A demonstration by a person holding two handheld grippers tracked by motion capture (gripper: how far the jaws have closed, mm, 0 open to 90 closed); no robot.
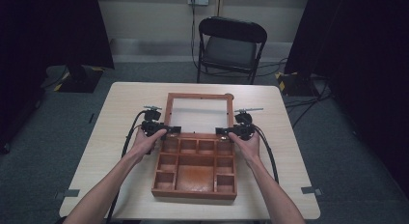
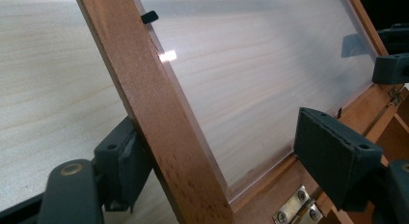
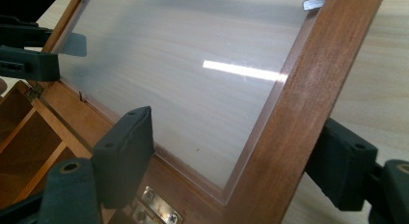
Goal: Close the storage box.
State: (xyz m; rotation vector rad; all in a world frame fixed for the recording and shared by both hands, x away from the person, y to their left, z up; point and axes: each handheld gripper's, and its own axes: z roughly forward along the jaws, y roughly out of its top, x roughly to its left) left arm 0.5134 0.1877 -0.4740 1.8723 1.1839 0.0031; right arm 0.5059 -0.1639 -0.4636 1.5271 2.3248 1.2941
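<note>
A wooden compartment box (image 1: 193,194) sits mid-table with its lid (image 1: 198,95) folded back beyond it; the lid is a wood frame around a clear pane (image 2: 251,79). My left gripper (image 1: 172,130) straddles the lid's left rail (image 2: 159,113) near the hinge (image 2: 296,209). Its outer jaw lies against the rail and its inner jaw stands off over the pane, so the left gripper (image 2: 226,156) is open. My right gripper (image 1: 223,132) straddles the right rail (image 3: 284,137) the same way. The right gripper (image 3: 230,154) is open, its inner jaw well clear of the wood.
The box holds several empty compartments (image 1: 195,177). A black folding chair (image 1: 231,45) stands beyond the table's far edge. Cables trail from both grippers along my forearms. Bare tabletop (image 1: 120,118) lies left and right of the box.
</note>
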